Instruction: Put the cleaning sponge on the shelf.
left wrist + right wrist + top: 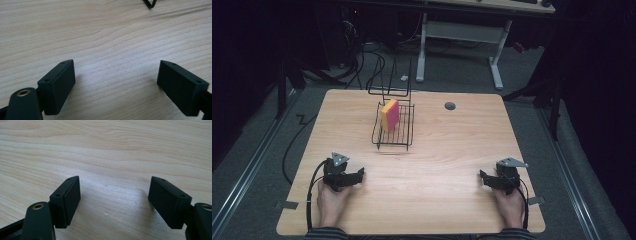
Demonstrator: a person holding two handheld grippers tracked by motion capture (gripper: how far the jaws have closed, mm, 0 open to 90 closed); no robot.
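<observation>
The left claw [358,175] rested on the wooden desk [442,150] near its front left corner, held by the person's left hand [331,200], and the right claw [484,178] sat near the front right corner in the right hand [510,204] — the two well apart, with bare wood between them. Seen from its own camera, the left claw [116,82] was spread wide, nothing between its black jaws but the desk's grain; a corner of dark wire showed at the top edge of that view. The right claw [113,198] was likewise spread, with only wood between its jaws.

Toward the back of the desk, around the middle, stood a black wire rack [404,131]. A sponge [390,114] — yellow with a pink face — stood on edge inside the rack, leaning against its left side. Both claws were well apart from the rack, the left one the nearer. A small grey round grommet [450,106] sat in the desk to the right of the rack.
</observation>
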